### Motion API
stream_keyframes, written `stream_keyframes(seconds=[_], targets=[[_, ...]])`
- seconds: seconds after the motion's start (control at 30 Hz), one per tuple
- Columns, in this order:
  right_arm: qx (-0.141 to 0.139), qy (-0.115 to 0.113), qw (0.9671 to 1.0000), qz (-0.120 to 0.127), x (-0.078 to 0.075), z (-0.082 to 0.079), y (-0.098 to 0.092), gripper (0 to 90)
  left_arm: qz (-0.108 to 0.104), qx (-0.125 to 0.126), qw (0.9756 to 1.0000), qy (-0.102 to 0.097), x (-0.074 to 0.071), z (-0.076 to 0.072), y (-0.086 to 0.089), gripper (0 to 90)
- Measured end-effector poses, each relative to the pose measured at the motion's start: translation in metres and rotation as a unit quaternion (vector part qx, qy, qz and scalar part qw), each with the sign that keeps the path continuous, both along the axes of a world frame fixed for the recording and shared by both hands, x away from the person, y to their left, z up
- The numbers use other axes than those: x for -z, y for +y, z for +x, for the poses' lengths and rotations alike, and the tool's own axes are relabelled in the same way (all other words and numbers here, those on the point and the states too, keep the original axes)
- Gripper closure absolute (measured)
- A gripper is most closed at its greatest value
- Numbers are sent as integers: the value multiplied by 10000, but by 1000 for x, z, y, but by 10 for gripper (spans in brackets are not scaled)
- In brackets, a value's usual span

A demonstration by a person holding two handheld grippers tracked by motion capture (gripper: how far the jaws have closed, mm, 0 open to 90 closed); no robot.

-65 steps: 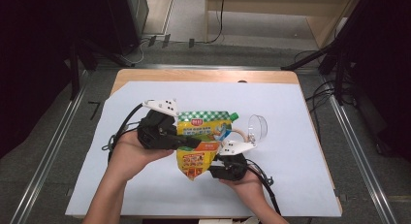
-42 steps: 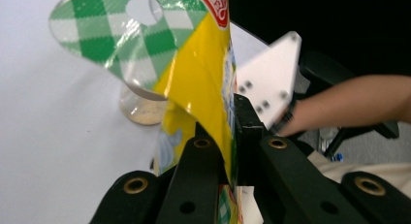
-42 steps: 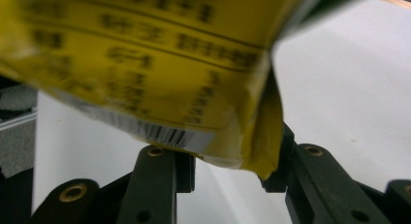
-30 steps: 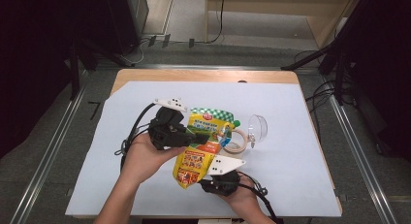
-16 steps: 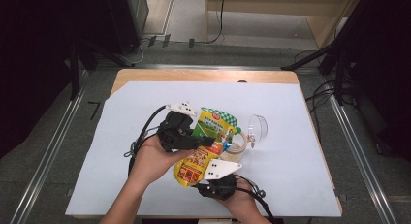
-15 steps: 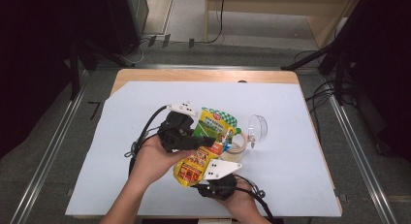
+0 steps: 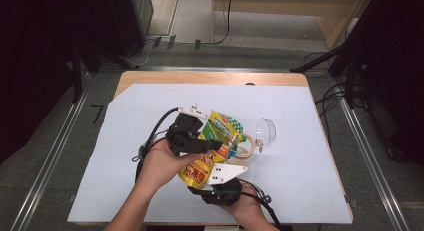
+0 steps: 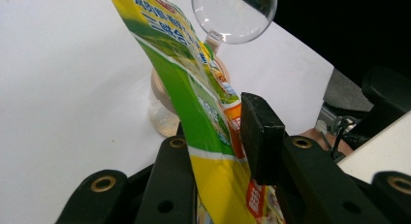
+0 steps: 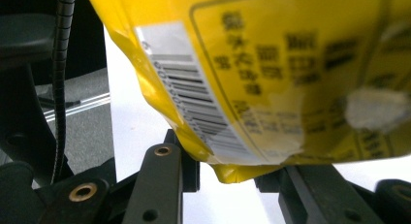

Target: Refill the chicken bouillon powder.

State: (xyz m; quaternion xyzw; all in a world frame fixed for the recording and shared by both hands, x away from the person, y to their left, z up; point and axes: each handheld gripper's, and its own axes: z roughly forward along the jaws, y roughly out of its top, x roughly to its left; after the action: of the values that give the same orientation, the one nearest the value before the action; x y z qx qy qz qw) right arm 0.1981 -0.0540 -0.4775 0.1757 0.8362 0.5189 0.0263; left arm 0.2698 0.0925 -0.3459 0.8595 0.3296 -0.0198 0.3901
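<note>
A yellow and green pouch point(image 7: 223, 129) is held up over the white sheet, its top leaning toward an open glass jar point(image 7: 246, 147) with a beige rim. The jar's clear domed lid point(image 7: 265, 132) stands swung back. My left gripper point(image 7: 216, 141) grips the pouch point(image 8: 194, 88) at mid-height. Its jaws have just been opening a little, and the pouch is still between them, touching a pad point(image 8: 257, 132). The jar point(image 8: 162, 107) and lid point(image 8: 232, 15) stand just beyond. My right gripper point(image 7: 201, 186) holds the pouch's bottom edge point(image 9: 271, 78) between its jaws point(image 9: 228, 171).
A white sheet point(image 7: 300, 141) covers most of the wooden table point(image 7: 210, 78). Black cables trail from both grippers toward the near edge. Metal floor rails run along both sides of the table, with dark stands and cables beyond the far corners.
Since the earliest frame the left gripper has shifted right toward the jar, and the pouch has turned from face-up to nearly edge-on. The right gripper has slid lower, under the pouch's bottom.
</note>
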Motion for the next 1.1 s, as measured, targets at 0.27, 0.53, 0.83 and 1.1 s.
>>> stream_keyframes(seconds=[0.27,0.53,0.83,1.1], targets=[[-153,20,9999,-11,-11,2,8,696,-78,-123,9984,553,-1,19,1,764],[-112,21,9998,192,-14,4,11,693,44,-130,9985,521,6,17,-12,672],[-12,214,9990,397,-12,7,10,699,-17,-175,9991,387,4,15,-11,599],[47,261,9986,456,-13,7,8,699,-59,-187,9989,415,3,15,-9,586]])
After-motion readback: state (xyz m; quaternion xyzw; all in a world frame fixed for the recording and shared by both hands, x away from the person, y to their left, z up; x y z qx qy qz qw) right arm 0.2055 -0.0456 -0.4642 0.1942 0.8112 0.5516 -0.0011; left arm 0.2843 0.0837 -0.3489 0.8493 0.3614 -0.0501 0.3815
